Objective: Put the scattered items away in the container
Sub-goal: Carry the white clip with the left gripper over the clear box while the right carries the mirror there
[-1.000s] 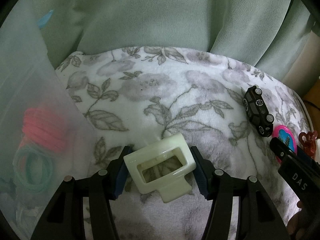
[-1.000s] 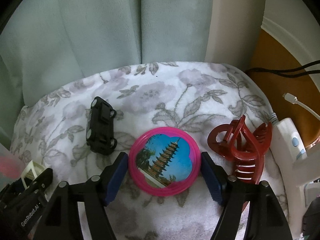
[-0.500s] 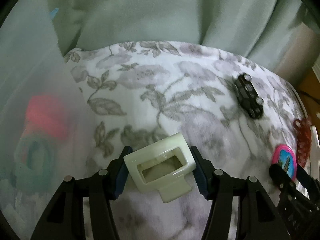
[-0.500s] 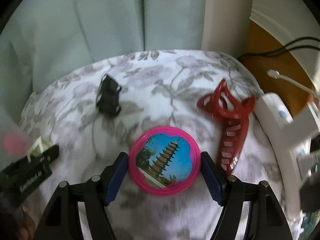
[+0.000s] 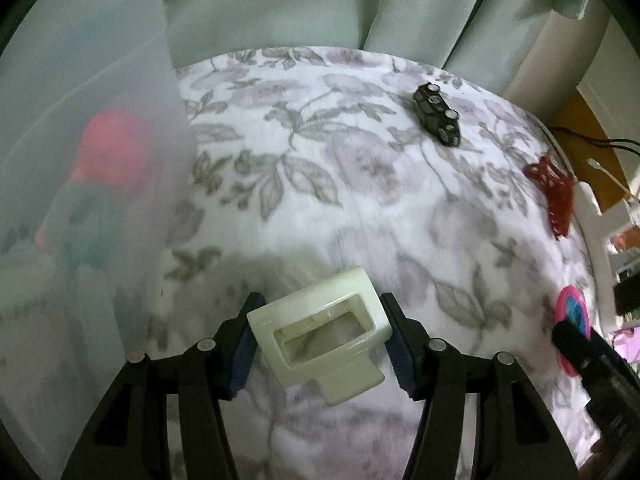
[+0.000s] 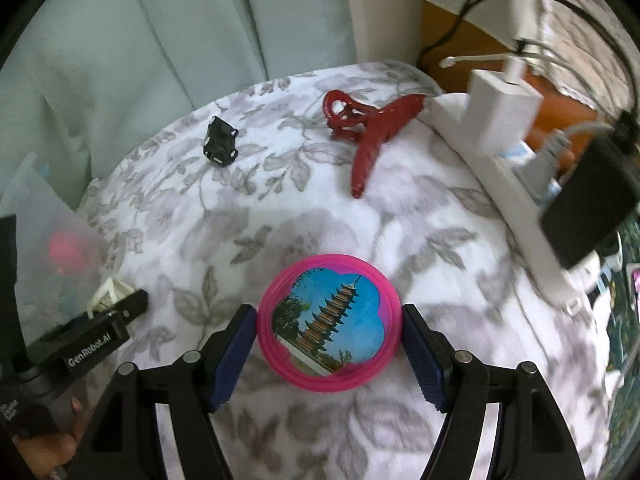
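Note:
My left gripper (image 5: 320,312) is shut on a cream plastic clip (image 5: 332,304), which hangs above the floral cloth (image 5: 360,160). The translucent container (image 5: 80,160) stands close on the left, with pink and green hair ties showing dimly through its wall. My right gripper (image 6: 328,320) is shut on a round pink disc (image 6: 328,280) with a pagoda picture, also off the cloth. A black toy car (image 6: 220,140) and a red hair claw (image 6: 372,128) lie on the cloth farther back. The right wrist view shows the left gripper (image 6: 104,328) with the clip beside the container (image 6: 52,240).
A white power strip (image 6: 500,176) with a white plug and a black adapter (image 6: 588,208) runs along the cloth's right edge, with cables behind it. A pale green curtain (image 5: 320,0) hangs at the back. A hand (image 6: 40,448) grips the left tool.
Both grippers have moved left toward the container with their loads. The car and the red claw now look farther off, and the container wall fills more of the left wrist view.

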Demonstrator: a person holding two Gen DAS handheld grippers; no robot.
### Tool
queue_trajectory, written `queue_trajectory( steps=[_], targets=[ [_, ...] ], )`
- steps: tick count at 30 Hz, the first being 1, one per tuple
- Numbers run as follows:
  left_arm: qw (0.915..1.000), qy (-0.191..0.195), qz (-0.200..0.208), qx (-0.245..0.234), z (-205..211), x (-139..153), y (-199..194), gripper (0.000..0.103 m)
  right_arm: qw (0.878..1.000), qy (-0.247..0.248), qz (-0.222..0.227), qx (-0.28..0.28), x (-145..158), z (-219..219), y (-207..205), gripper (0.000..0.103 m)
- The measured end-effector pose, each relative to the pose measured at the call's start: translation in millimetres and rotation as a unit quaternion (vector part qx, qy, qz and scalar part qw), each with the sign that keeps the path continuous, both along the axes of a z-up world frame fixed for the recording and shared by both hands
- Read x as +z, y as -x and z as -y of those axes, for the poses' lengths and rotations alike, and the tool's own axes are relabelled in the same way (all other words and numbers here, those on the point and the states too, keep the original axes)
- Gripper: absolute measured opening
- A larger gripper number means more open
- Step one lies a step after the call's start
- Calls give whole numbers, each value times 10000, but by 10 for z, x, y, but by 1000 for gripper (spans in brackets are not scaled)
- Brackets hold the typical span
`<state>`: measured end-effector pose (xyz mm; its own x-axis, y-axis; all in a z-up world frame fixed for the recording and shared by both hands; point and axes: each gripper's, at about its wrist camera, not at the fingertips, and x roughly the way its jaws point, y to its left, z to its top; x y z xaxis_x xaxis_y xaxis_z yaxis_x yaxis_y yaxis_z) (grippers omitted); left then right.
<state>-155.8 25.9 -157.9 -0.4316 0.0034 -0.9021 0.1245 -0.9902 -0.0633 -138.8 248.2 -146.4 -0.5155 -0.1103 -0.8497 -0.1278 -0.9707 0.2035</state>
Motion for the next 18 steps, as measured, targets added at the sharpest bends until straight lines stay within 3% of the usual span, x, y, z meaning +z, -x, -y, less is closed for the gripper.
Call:
queue_trajectory(
  steps=[11,18],
  targets=[
    [9994,-150,-299,-96,-59,410,-338,59,9983,170,-540,-144,516,-70,-364,75],
    [9970,-238,-709,-191,-62,765,-568,59,9948,193,-992,-114,891,-48,-624,75]
  ],
)
